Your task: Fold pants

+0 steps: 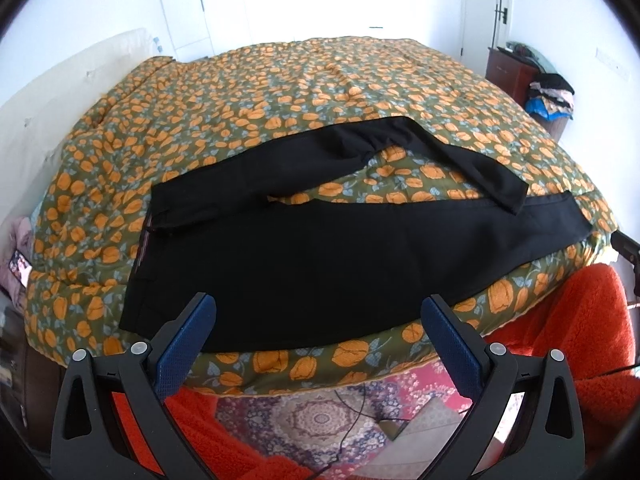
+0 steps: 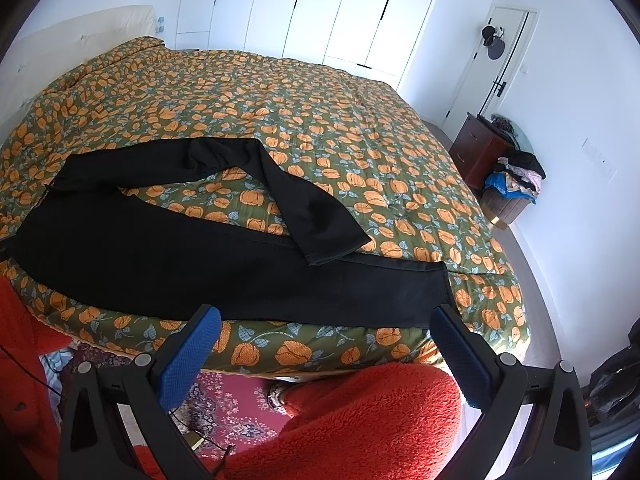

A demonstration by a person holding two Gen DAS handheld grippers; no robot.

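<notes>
Both fingers point(image 1: 204, 312) point(image 2: 210, 322) spread wide, empty, above pants point(image 1: 304, 256) point(image 2: 200, 264)

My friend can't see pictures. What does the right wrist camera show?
Black pants lie spread along the near edge of a bed with an orange-flowered quilt, the far leg bent so its cuff rests on the near leg. The open right gripper hovers empty before them, above a fuzzy red garment.
</notes>
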